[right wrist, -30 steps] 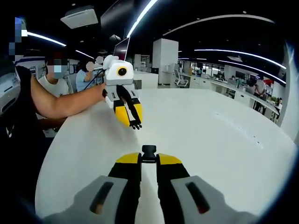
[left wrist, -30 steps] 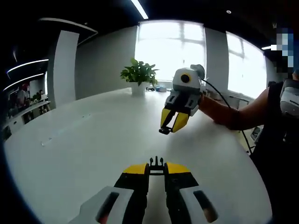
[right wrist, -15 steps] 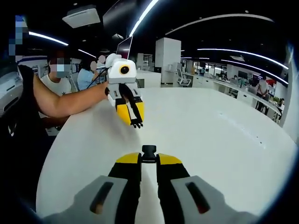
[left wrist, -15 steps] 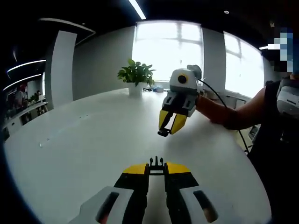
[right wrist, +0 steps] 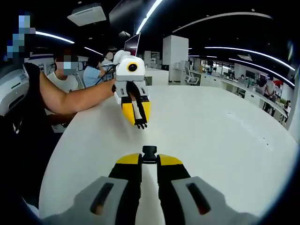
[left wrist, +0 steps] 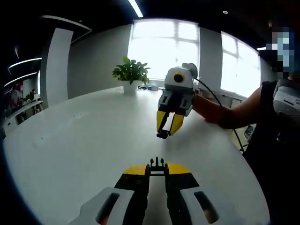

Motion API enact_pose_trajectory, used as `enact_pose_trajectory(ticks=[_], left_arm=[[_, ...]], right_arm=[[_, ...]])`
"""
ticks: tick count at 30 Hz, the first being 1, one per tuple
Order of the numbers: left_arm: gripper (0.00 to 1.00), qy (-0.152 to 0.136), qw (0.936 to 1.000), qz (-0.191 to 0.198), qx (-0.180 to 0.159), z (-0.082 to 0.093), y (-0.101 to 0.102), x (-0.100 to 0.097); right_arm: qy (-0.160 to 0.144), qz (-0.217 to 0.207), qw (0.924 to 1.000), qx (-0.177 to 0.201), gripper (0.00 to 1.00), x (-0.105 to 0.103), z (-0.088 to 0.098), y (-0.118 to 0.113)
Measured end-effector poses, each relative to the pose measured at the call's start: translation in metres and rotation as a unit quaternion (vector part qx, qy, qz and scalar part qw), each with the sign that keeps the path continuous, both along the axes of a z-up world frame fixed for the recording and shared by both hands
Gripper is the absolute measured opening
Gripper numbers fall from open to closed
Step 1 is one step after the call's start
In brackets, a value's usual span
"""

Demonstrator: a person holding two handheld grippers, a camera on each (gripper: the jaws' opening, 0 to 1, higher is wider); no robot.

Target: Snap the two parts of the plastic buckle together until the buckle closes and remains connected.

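My left gripper point(left wrist: 157, 169) is shut on the pronged black buckle part point(left wrist: 157, 163), whose prongs stick out past the yellow tips. Facing it over the white table point(left wrist: 79, 136), the right gripper point(left wrist: 164, 131) hangs tilted down with a black piece point(left wrist: 162, 135) at its tip. In the right gripper view, my right gripper point(right wrist: 149, 160) is shut on the blocky black socket part point(right wrist: 149, 151). Ahead of it, the left gripper point(right wrist: 139, 121) points down toward me with the pronged part point(right wrist: 140, 125) in its tips. The two parts are apart in the air.
A potted plant point(left wrist: 130, 74) stands at the table's far end by bright windows. The person's bare arm point(left wrist: 225, 112) reaches in from the right. Other people point(right wrist: 65, 77) sit beyond the table's left edge in the right gripper view. Desks point(right wrist: 243, 91) line the far right.
Each gripper has drifted a little toward the middle of the other's view, so they face each other more squarely. Both stay shut on their buckle parts.
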State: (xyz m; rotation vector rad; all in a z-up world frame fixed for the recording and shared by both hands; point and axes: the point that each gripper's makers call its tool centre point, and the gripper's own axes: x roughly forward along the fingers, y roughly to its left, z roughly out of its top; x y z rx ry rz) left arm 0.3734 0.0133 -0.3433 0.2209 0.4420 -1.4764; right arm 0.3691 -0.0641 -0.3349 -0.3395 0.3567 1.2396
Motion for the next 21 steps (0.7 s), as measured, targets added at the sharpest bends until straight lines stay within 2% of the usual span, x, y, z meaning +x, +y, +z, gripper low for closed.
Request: enact_pose_trajectory(ticks=[8,21], left_arm=[[0.11,0.005,0.9999,-0.010,0.006,-0.0025,-0.0015,-0.0054],[0.11,-0.009,0.9998,-0.014,0.013,-0.0029,-0.0015,-0.0050]], right_arm=[[-0.002,0.004,1.0000,-0.006,0.11,-0.0034,0.0009,-0.0010],[-0.001,0.010,0.9999,-0.010,0.11,-0.0066,0.0024,-0.0013]])
